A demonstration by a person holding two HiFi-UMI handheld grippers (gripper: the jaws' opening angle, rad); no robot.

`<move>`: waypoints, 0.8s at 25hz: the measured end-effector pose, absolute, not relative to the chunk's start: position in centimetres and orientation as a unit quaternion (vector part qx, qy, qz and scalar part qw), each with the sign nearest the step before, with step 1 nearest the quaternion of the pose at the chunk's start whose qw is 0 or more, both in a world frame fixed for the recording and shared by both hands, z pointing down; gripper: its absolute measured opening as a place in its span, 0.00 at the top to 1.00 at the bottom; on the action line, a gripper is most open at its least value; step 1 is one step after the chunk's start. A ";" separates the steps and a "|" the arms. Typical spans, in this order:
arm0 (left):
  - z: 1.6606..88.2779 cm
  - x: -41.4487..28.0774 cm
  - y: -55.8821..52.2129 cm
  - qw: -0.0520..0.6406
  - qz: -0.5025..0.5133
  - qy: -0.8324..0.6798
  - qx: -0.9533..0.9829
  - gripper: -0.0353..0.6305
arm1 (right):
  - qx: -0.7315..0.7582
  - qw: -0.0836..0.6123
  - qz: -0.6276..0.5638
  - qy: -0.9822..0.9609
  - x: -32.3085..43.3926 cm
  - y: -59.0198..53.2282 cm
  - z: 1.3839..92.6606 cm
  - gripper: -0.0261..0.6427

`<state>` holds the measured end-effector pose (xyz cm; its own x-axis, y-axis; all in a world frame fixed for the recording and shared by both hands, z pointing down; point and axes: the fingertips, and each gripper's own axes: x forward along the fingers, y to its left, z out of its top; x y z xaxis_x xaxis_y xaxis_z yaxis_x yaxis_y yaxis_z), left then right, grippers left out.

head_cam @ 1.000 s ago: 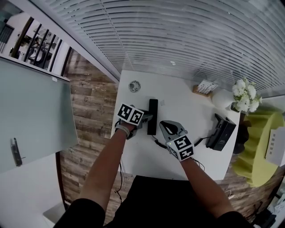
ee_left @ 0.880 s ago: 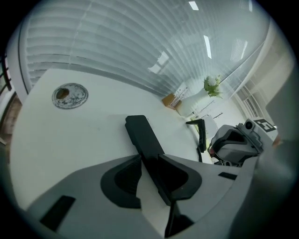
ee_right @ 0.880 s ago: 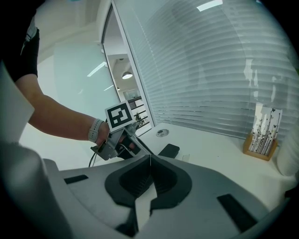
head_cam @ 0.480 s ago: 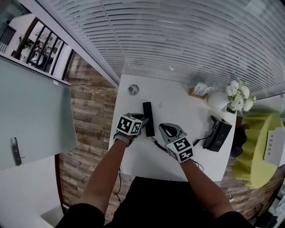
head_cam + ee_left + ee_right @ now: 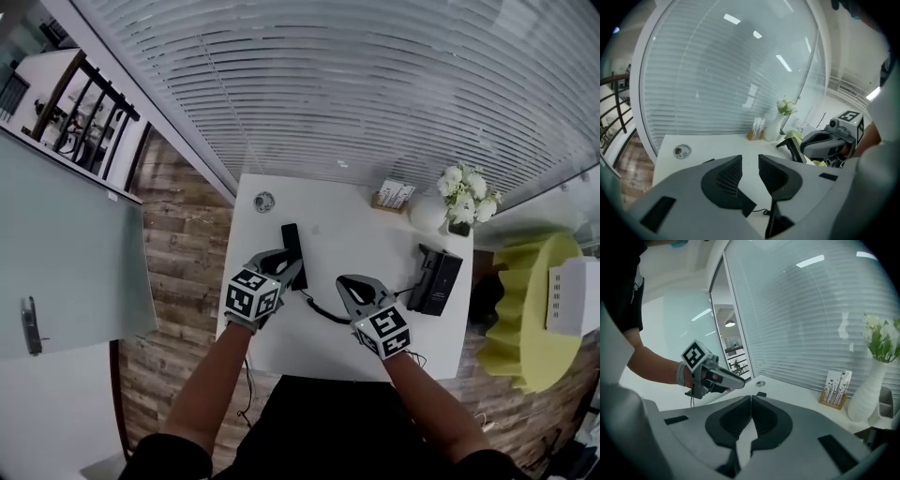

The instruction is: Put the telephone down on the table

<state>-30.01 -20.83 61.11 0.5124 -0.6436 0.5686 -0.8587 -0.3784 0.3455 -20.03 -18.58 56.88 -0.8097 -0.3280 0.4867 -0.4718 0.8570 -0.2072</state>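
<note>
A: Head view first. Where is the handset [image 5: 292, 240]?

B: Flat on the white table [image 5: 375, 234], toward its left edge. The left gripper [image 5: 284, 269] hangs just beside its near end. The right gripper [image 5: 352, 284] is apart from it, over the coiled cord [image 5: 323, 314] that runs to the telephone base [image 5: 434, 279].

A: Left gripper view?

B: Its 2 jaws stand apart with only bare table between them, so it has let go.

A: Right gripper view?

B: Its 2 pads are pressed together on nothing. A dark tip past them is probably the handset's end [image 5: 761, 393].

A: So what could go wrong?

B: I'd say the set-down looks finished, and the cord is the 1 real risk. If either gripper hooked a coil while pulling away, it could drag the handset toward that left edge or tug the base. A wide sweep right might clip the vase [image 5: 429, 214].
</note>
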 end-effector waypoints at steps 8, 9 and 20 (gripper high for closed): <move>49.0 -22.1 -15.4 0.166 0.117 -0.481 0.853 0.85 | 0.209 0.166 0.127 -0.955 -14.7 -15.5 49.2 0.93; 47.8 -21.0 -14.8 0.156 0.110 -0.484 0.854 0.86 | 0.208 0.156 0.125 -0.957 -13.9 -15.0 48.2 0.93; 39.4 -8.8 -9.1 0.088 0.064 -0.445 0.889 0.93 | 0.211 0.089 0.056 -0.972 -5.2 -9.1 39.5 0.93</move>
